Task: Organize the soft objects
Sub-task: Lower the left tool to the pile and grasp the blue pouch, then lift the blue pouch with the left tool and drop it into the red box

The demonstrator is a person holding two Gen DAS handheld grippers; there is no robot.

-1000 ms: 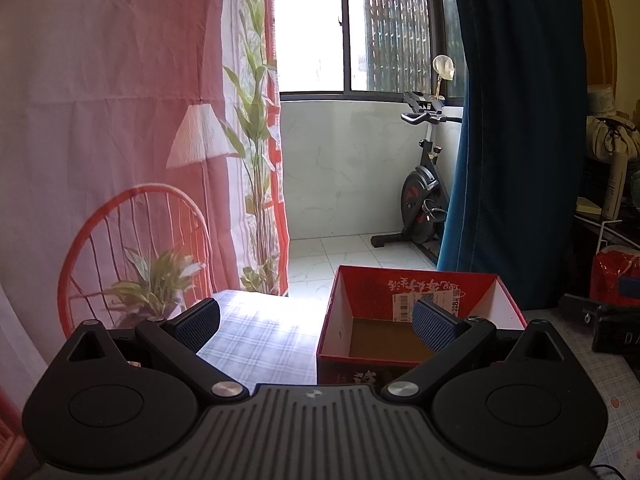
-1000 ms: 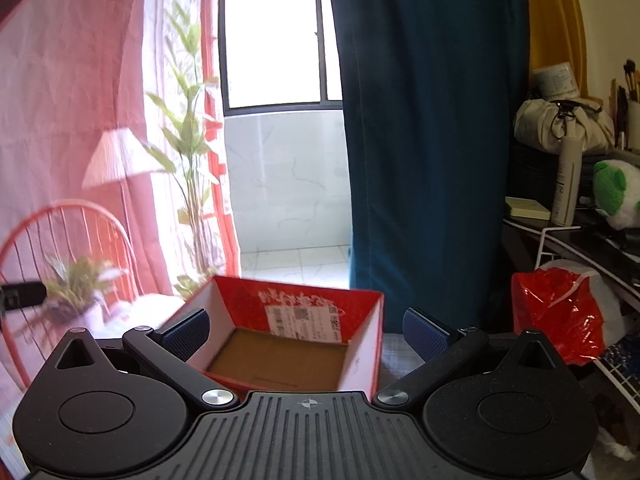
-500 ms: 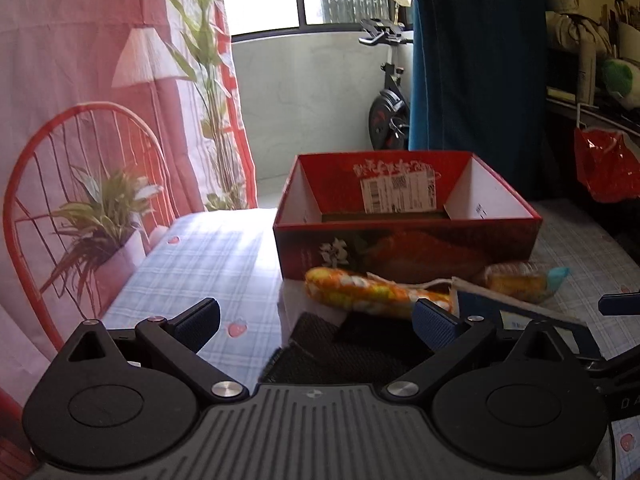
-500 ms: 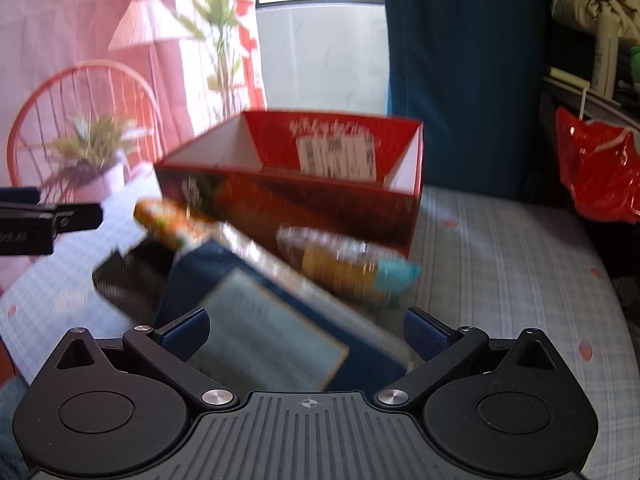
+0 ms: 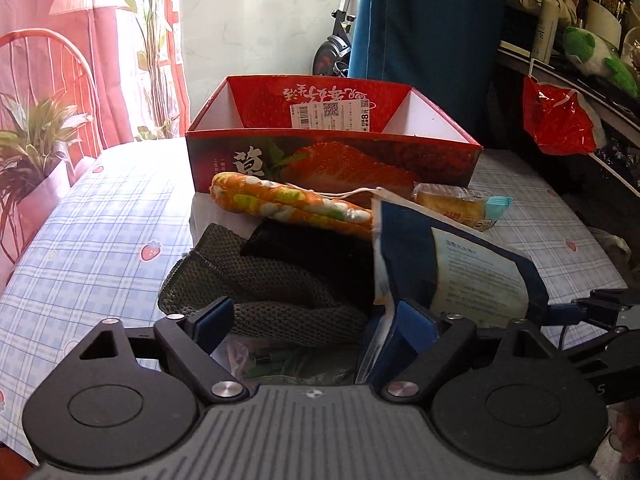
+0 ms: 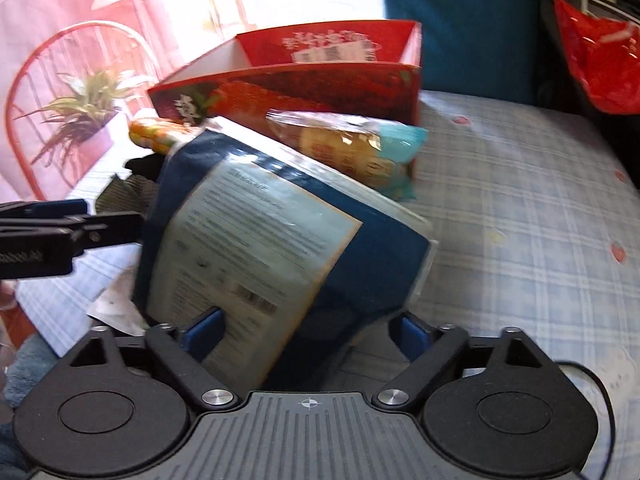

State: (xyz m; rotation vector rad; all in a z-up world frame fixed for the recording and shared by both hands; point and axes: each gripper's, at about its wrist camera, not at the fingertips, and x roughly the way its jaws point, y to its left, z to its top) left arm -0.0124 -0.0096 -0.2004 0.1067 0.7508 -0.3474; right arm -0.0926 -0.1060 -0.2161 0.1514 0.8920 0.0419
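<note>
While spread wide over the pile, left gripper (image 5: 310,322) grips nothing: between its pads, a grey-green knitted cloth (image 5: 256,286), touching neither clearly; just beyond that, a black fabric piece (image 5: 316,246). Further ahead, an orange floral pouch (image 5: 292,202) lying crosswise against the red cardboard box (image 5: 332,158). Off the right pad, a blue plastic package (image 5: 460,276) leaning up, its edge just beside that finger. Beyond the package, a wrapped snack (image 5: 460,206) near the box's front wall.

Right gripper (image 6: 308,332) likewise open, the blue plastic package (image 6: 280,240) sitting between its fingers, contact not clear through the blur. Ahead of it, wrapped snack (image 6: 352,152), then red cardboard box (image 6: 304,88). To its left, left gripper's finger (image 6: 68,228) reaching in. All resting on a checked tablecloth (image 6: 520,208).
</note>
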